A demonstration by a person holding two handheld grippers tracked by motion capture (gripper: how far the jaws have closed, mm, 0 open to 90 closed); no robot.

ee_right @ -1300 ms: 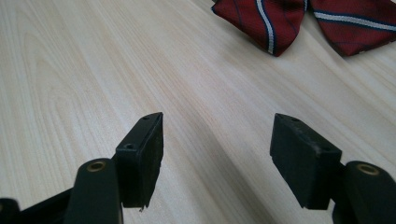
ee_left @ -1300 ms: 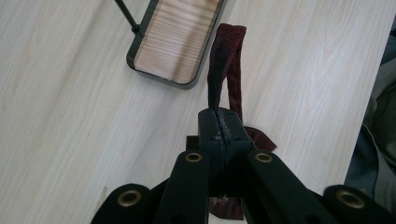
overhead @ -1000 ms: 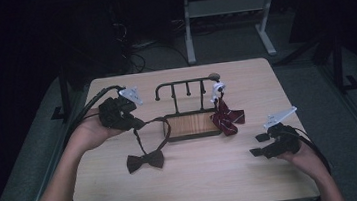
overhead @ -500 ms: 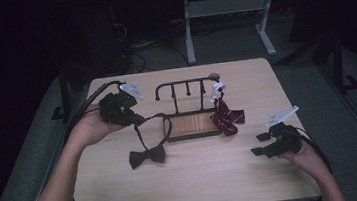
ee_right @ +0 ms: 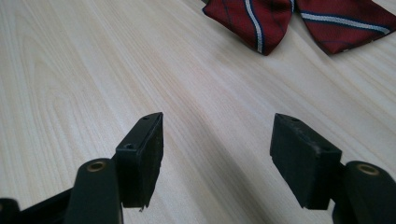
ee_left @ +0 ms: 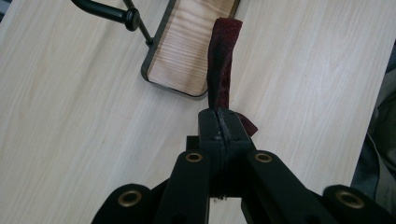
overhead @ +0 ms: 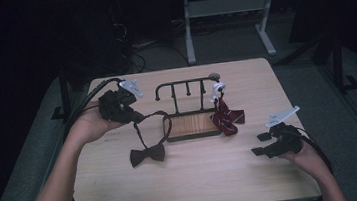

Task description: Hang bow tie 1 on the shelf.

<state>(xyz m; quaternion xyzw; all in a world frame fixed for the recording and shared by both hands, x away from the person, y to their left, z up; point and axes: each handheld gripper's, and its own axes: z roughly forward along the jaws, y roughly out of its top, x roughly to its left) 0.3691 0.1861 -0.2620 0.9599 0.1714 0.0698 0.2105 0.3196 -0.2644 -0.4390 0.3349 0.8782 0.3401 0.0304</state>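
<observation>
Near the bench's (overhead: 126, 196) left edge, the left hand-held gripper (overhead: 135, 117) is clamped tight on the strap (ee_left: 223, 70) of the dark bow tie (overhead: 147, 155), whose bow lies on the bench in front of the rack (overhead: 187, 87) while the strap loops up beside the rack's wooden base (overhead: 191, 125). The hold is narrow and near the strap's end, so a quick lift could let the fabric slide out, or the dangling bow could catch on the base's rim and tug the rack over. A striped red bow tie (overhead: 228, 118) hangs at the rack's right end and might be knocked loose then. Toward the bench's right edge, the right hand-held gripper (overhead: 264, 144) rests with jaws apart, holding nothing.
</observation>
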